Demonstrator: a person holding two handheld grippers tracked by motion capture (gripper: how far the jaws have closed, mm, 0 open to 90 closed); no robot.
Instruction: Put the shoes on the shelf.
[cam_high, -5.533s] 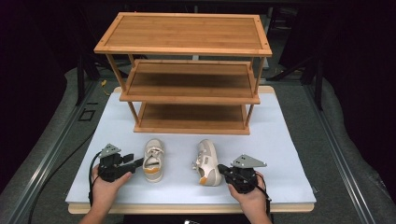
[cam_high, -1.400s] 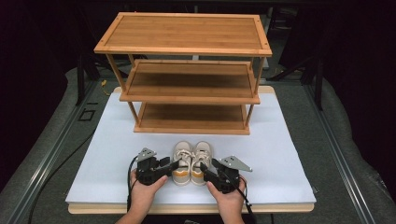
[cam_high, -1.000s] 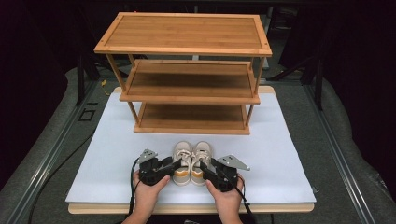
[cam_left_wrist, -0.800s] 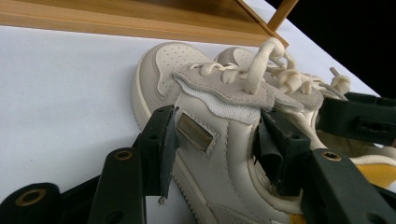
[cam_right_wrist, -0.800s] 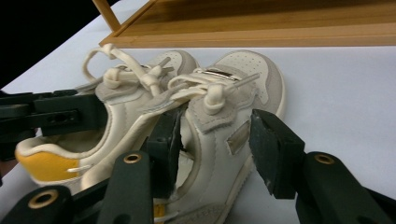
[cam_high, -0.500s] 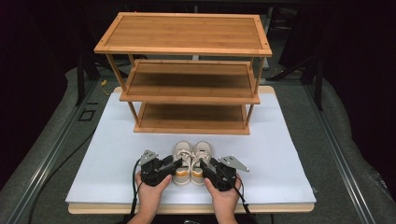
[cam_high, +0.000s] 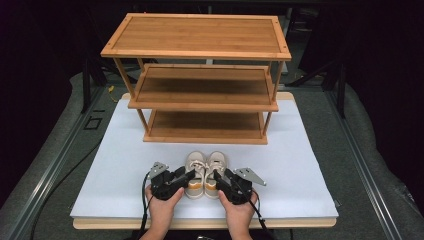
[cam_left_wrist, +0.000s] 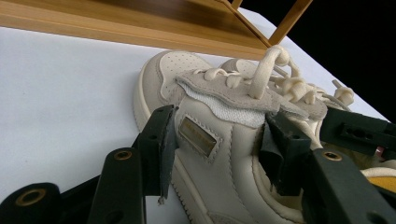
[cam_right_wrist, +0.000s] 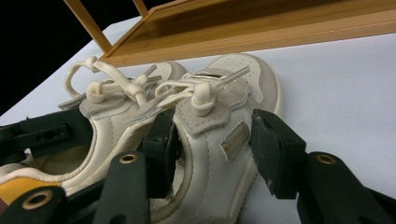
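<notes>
Two small cream shoes sit side by side on the white board (cam_high: 300, 165), before the wooden rack (cam_high: 200, 95); the left gripper (cam_high: 189, 176) clamps the left shoe's (cam_left_wrist: 205, 140) outer wall, one jaw inside its opening; the right gripper (cam_high: 216, 176) likewise grips the right shoe (cam_right_wrist: 219, 135).

A three-tier wooden shelf rack (cam_high: 202, 80) stands at the far side of the white table (cam_high: 310, 175); grey floor (cam_high: 380, 150) surrounds it.

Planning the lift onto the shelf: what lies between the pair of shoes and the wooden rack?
Only bare white table cover lies between the shoes and the rack, seen in the high view.
</notes>
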